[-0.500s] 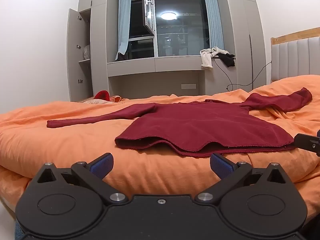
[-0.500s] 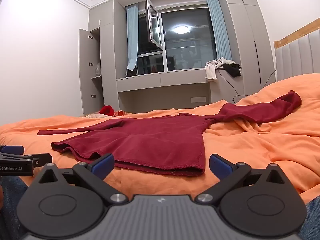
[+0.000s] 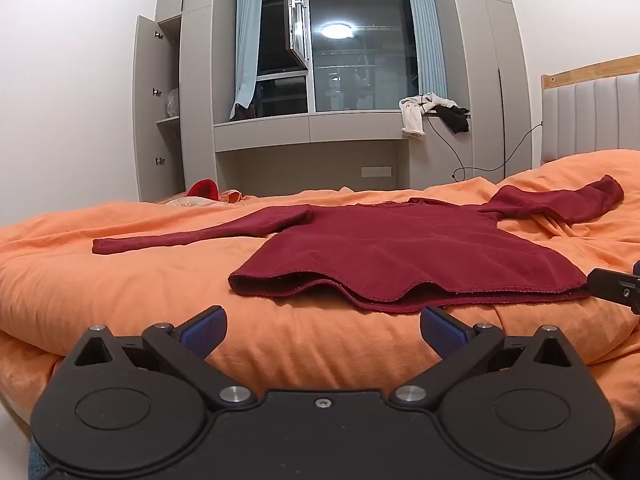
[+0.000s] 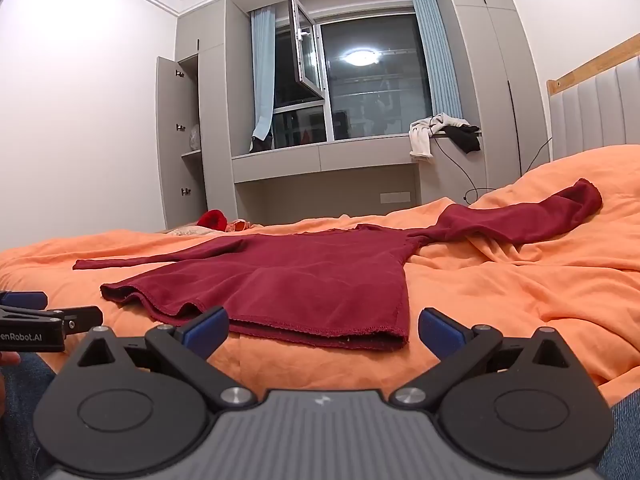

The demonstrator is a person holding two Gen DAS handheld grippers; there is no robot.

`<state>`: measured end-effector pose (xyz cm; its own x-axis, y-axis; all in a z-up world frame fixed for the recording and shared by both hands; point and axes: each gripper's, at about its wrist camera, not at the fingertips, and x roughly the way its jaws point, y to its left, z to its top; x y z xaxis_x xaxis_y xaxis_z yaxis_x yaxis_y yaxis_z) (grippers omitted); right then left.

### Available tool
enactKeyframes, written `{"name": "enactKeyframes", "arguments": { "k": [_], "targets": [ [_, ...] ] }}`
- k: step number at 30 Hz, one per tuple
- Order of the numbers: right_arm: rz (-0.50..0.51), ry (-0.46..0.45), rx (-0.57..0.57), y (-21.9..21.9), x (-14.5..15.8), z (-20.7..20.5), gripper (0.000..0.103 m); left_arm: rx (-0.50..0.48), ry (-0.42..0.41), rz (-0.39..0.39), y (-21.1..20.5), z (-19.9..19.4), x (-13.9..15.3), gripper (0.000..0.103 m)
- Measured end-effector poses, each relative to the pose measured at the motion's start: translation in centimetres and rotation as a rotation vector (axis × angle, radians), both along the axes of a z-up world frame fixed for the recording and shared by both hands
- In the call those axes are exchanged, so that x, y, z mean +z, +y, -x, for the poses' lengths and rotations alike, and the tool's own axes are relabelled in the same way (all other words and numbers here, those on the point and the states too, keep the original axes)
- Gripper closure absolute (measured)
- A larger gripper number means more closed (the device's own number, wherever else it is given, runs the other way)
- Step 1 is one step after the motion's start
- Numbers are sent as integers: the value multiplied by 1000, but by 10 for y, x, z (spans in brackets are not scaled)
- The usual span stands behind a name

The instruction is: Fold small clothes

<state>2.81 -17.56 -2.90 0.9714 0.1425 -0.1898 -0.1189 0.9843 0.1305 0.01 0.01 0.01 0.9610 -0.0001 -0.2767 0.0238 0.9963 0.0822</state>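
Nothing has shifted since half a second ago: my left gripper (image 3: 323,322) and right gripper (image 4: 323,326) still hover spread wide and empty before the hem of the maroon sweater (image 3: 404,248), flat on the orange duvet (image 3: 132,280), sleeves outstretched.

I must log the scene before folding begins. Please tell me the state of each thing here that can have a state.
Dark red top: spread flat on the bed, unfolded, both sleeves out to the sides.
Orange duvet: wrinkled.
Left gripper: open, holding nothing.
Right gripper: open, holding nothing.
Window sash: swung open.
Cabinet door: open.
Curtains: drawn aside.
Clothes on the sill: lying in a loose heap.
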Motion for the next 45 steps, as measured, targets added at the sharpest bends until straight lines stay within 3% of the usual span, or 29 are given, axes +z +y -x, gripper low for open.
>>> {"name": "enactKeyframes", "arguments": {
  "k": [45],
  "targets": [
    [2, 4, 0, 4, -3, -2, 0, -1, 1, 4, 0, 0, 0, 0]
  ]
}}
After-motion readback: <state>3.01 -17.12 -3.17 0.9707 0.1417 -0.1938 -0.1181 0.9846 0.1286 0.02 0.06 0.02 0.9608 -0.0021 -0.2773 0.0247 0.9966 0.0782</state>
